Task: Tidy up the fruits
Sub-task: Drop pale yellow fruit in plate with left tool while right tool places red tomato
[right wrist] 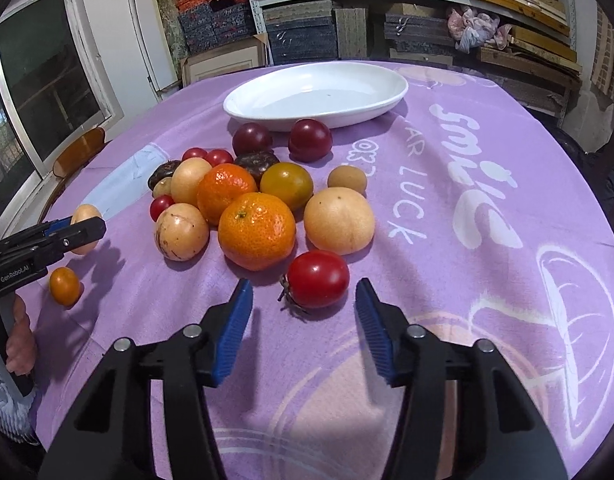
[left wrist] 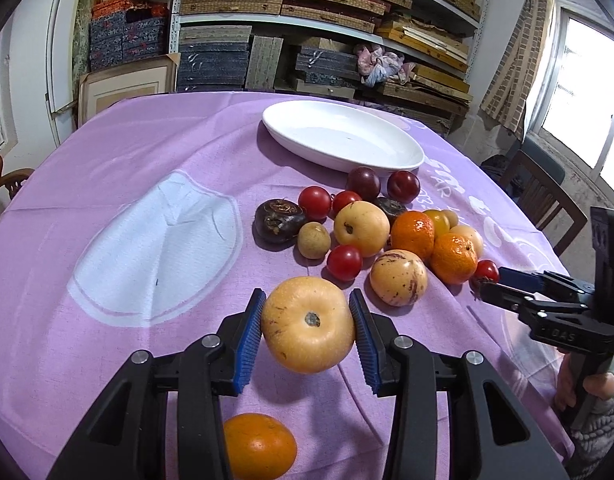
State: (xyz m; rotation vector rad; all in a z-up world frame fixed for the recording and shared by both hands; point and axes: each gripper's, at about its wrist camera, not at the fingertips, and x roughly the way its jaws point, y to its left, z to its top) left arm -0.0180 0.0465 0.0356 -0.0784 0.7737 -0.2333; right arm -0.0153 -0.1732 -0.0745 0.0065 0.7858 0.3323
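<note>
My left gripper (left wrist: 307,322) is shut on a yellow pear (left wrist: 308,325) and holds it above the purple cloth; it also shows in the right wrist view (right wrist: 85,229). A small orange (left wrist: 259,444) lies on the cloth below it. My right gripper (right wrist: 303,308) is open, its blue pads either side of a red tomato (right wrist: 318,278) that rests on the cloth. A pile of fruit lies beyond: oranges (right wrist: 257,230), yellow pears (right wrist: 339,221), dark plums (right wrist: 310,139), small tomatoes. An empty white oval plate (right wrist: 391,98) stands behind the pile.
The table wears a purple cloth (left wrist: 119,152) with white print. Wooden chairs (left wrist: 539,196) stand at the table's edges. Shelves of stacked boxes (left wrist: 327,12) fill the back wall. A window (left wrist: 587,96) is at the right.
</note>
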